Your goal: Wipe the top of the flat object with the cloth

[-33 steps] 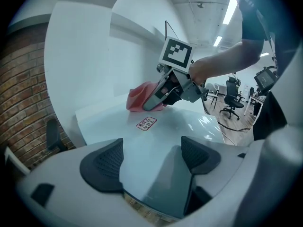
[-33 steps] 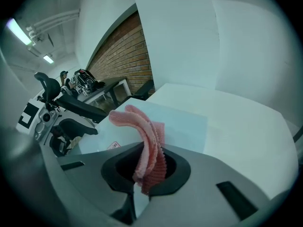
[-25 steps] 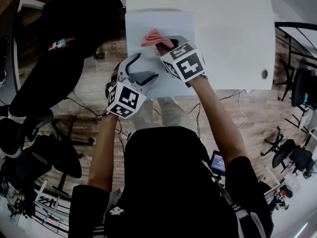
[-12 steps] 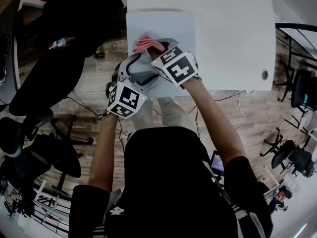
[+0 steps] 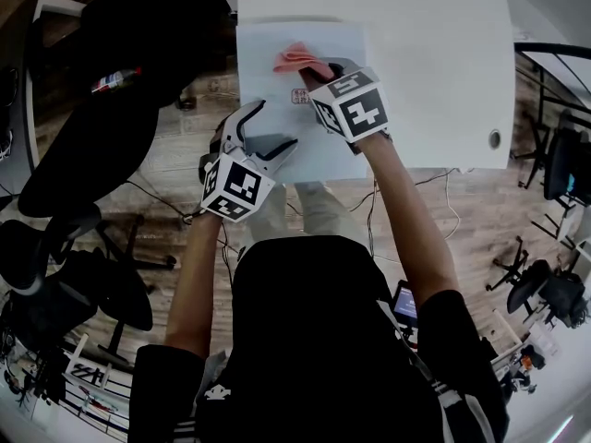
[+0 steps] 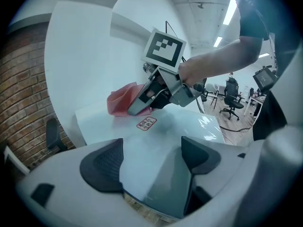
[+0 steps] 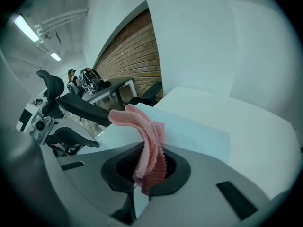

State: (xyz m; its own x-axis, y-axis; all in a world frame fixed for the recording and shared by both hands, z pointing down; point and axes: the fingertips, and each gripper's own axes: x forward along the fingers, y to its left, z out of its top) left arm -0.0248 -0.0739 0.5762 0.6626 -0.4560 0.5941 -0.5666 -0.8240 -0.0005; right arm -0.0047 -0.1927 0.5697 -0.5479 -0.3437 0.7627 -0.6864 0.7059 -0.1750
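A flat white object [image 5: 263, 72] lies on the white table [image 5: 434, 63], its near edge over the table's front. It carries a small red label [image 5: 300, 96]. My right gripper [image 5: 319, 70] is shut on a pink cloth [image 5: 297, 59] that rests on the object's far middle part. In the right gripper view the cloth [image 7: 149, 141] stands up out of the shut jaws. My left gripper [image 5: 263, 129] is open at the object's near-left corner, and the white surface [image 6: 180, 126] shows between its pads. The left gripper view also shows the cloth [image 6: 120, 100] beyond the label [image 6: 146, 123].
A black office chair [image 5: 92, 127] stands left of the table, with a bottle [image 5: 115, 81] beside it. The table has a cable hole [image 5: 494, 138] near its right front. Wooden floor with cables and more chairs [image 5: 545, 293] lies below and to the right.
My right gripper drew the cloth toward the near left of the object, then pushed it back to the far middle. The left gripper stayed where it was.
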